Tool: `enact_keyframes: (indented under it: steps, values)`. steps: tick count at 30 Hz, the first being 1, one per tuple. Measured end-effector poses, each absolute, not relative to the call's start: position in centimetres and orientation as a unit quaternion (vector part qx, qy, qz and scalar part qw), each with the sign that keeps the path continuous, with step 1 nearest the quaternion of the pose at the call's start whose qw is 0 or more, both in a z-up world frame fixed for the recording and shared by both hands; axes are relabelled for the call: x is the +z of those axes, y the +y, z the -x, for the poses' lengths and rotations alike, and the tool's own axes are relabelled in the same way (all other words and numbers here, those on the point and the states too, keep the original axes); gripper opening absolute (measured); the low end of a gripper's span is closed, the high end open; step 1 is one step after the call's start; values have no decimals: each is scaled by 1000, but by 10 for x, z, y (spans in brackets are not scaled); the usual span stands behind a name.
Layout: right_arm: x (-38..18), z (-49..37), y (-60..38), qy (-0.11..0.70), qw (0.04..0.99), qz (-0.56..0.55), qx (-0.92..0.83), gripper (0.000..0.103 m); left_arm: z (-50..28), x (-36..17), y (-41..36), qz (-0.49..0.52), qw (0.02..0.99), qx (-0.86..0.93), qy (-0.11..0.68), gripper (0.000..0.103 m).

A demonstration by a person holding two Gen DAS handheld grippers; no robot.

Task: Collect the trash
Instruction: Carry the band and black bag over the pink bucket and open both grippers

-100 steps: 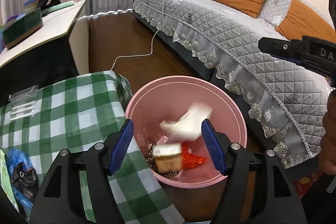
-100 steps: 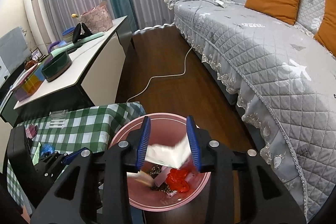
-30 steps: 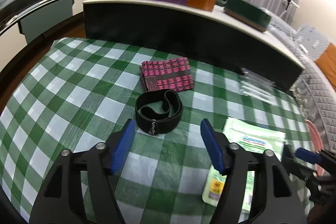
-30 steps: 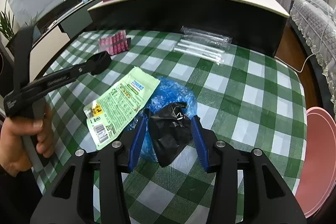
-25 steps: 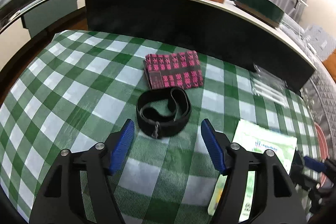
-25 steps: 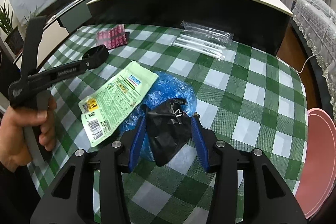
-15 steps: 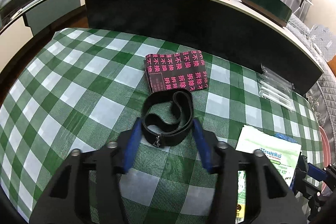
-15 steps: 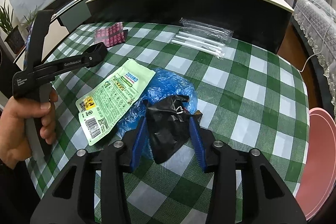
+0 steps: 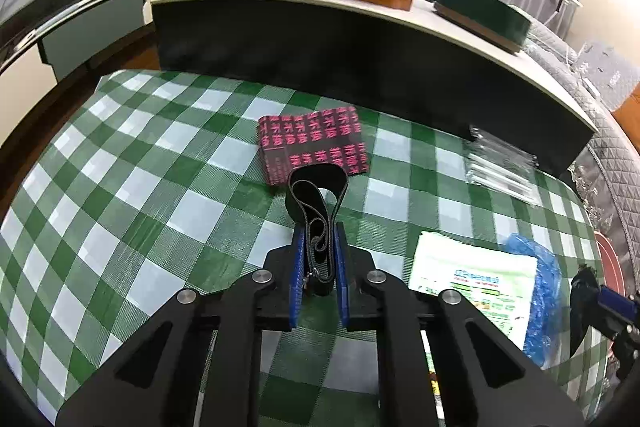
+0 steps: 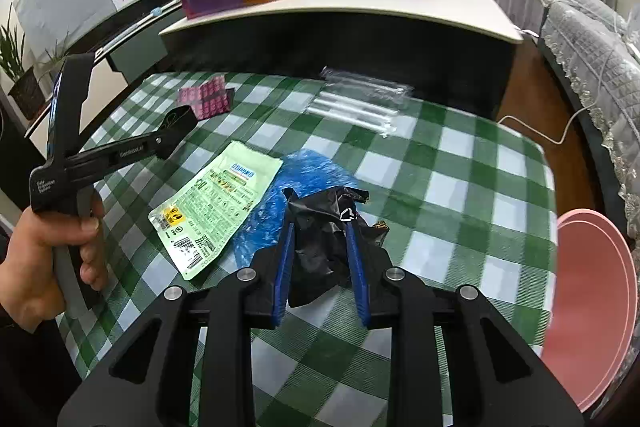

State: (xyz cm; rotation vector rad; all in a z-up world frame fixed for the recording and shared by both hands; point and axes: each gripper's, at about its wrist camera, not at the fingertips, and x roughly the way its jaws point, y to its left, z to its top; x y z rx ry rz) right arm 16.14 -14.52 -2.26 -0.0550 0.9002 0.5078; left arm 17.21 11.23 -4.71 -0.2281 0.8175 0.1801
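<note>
Left gripper (image 9: 319,259): jaws closing, blue pads already pressing a black elastic band loop (image 9: 318,205) flat between them. The loop's long axis runs straight out from the fingertips toward frame centre, far end bulging open just in front of a black packet with pink lettering (image 9: 314,143).

Right gripper (image 10: 320,255): jaws closing too, pads squeezing a crumpled black plastic bag (image 10: 326,239) at frame centre. The bag sits on top of a crumpled blue plastic bag (image 10: 308,173), which touches it and may get dragged along.

Key relation for the next move: the round pink bin (image 10: 592,303) is at the right edge of the right wrist view, off the edge of the green-and-white checked tablecloth (image 10: 460,163). In the left wrist view only a sliver of its rim (image 9: 610,267) shows at far right, beyond the other gripper. So the right hand is nearer and should go first, I judge; the left has to cross over the table's trash to reach it.

Count on the cloth:
- 1 black band, gripped
- 1 black bag, gripped
- 1 blue bag, loose
- 1 flat light-green printed pouch (image 10: 218,207), left of the blue bag and overlapping it
- 1 black-pink packet, upper left in the right wrist view
- 1 clear plastic sleeve of white sticks (image 10: 360,103), top centre; stick count too blurred to tell

Bins: 1. Contents not visible.
</note>
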Motion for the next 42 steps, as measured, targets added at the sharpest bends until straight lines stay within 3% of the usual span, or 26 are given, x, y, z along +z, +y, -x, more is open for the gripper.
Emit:
enact_keyframes:
  steps: [42]
  values:
    - [30, -125, -267, 365, 925, -35, 103, 27, -124, -12, -8, 41, 938, -49, 342, 12]
